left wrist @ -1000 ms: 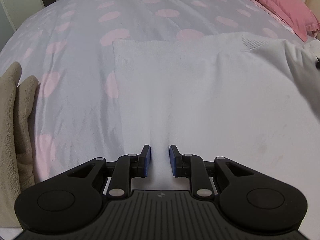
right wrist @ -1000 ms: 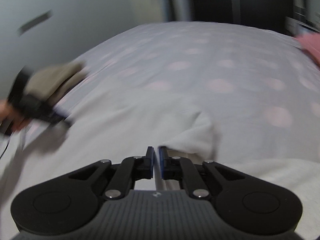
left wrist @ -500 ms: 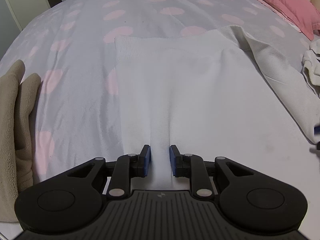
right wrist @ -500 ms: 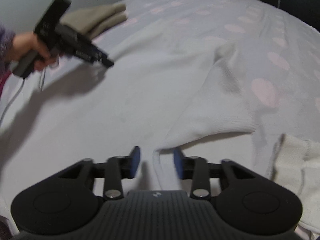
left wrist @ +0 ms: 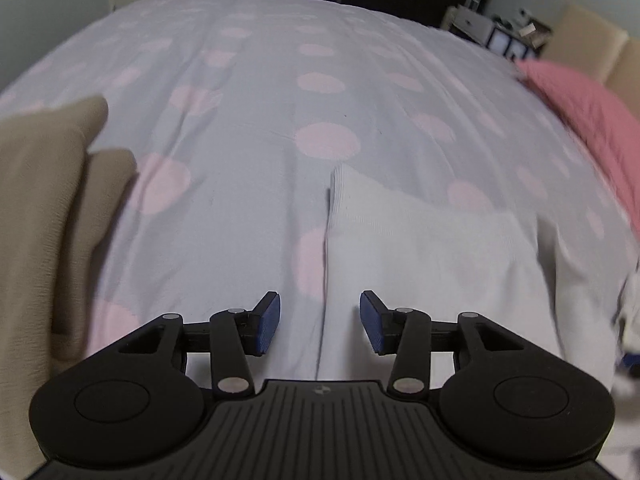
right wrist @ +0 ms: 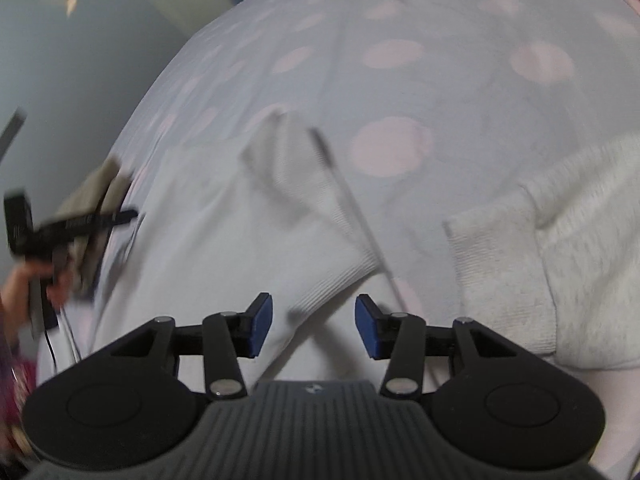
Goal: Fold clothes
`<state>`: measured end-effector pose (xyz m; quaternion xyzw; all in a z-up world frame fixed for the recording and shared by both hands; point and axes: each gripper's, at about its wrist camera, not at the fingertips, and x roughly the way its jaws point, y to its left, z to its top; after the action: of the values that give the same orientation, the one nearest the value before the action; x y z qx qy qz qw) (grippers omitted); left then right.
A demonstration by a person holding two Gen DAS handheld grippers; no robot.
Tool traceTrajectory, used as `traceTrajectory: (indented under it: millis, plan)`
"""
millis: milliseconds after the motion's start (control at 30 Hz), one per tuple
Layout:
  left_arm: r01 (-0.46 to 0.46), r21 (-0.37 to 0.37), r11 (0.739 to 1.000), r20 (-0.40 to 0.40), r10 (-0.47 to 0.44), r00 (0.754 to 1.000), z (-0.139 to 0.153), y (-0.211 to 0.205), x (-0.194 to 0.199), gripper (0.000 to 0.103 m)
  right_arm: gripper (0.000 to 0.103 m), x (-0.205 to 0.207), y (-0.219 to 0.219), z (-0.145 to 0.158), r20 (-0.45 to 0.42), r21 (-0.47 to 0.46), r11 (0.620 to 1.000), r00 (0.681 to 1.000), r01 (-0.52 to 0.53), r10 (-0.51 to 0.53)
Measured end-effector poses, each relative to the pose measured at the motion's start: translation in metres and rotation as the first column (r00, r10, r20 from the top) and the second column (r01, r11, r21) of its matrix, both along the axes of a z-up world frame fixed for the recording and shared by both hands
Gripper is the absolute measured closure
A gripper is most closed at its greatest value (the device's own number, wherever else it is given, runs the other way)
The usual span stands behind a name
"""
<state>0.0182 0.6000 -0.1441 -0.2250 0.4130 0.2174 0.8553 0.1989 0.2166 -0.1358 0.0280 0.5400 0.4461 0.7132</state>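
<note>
Left tongs [left wrist: 319, 324] and right tongs [right wrist: 314, 326] stood open, jaws just widened, gripping nothing, above the white garment [left wrist: 432, 256] on the bed [left wrist: 280, 120].

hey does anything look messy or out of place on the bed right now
Only the white garment: its ribbed-cuff sleeve lies crooked across the body rather than folded flat. A second white garment sits bunched to the right, and tan clothes are stacked at the left edge. Nothing looks spilled or damaged.
</note>
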Motion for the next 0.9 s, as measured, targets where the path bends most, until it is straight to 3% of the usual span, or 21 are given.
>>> traceTrajectory:
  millis: [100,167,200,233,300,367,500,700,800,900]
  plan:
    - [-0.003,-0.014,1.000,0.007,0.003,1.000,-0.009,0.004,0.011,0.061,0.055,0.011,0.003,-0.011,-0.064,0.037,0.997,0.996,0.063,-0.061]
    - [-0.005,-0.017,1.000,0.013,0.005,1.000,-0.016,0.005,0.017,0.062,0.061,0.012,0.007,-0.017,-0.110,0.068,0.995,0.991,0.079,-0.071]
    - [-0.012,-0.018,1.000,0.018,0.012,1.000,-0.019,0.005,0.019,0.066,0.067,0.011,0.010,-0.017,-0.101,0.071,0.995,0.993,0.076,-0.069]
    - [-0.022,-0.018,1.000,0.024,0.022,0.999,-0.021,0.004,0.020,0.069,0.081,0.010,0.013,-0.017,-0.090,0.074,0.995,0.994,0.073,-0.067]
    - [-0.039,-0.015,0.999,0.041,0.040,0.998,-0.024,0.002,0.021,0.086,0.095,0.005,0.015,-0.009,-0.041,0.070,0.995,0.997,0.064,-0.061]
    - [-0.049,-0.007,0.999,0.064,0.049,0.997,-0.020,0.000,0.021,0.096,0.096,0.002,0.015,0.003,0.022,0.079,0.996,0.998,0.052,-0.054]
    - [-0.019,0.061,0.998,0.044,0.016,0.999,-0.006,-0.007,0.025,0.100,0.098,0.001,0.009,0.043,0.199,0.061,0.998,0.979,0.030,-0.042]
    - [0.017,0.202,0.979,0.062,-0.030,0.998,0.041,-0.025,0.021,0.101,0.098,0.030,-0.005,0.105,0.445,-0.034,0.992,0.890,0.122,-0.094]
    - [0.046,0.267,0.962,0.057,-0.063,0.996,0.060,-0.034,0.021,0.101,0.098,0.052,-0.012,0.125,0.551,-0.068,0.979,0.826,0.191,-0.123]
    - [0.058,0.298,0.953,0.033,-0.071,0.997,0.065,-0.036,0.025,0.101,0.098,0.070,-0.007,0.127,0.623,-0.098,0.968,0.773,0.231,-0.121]
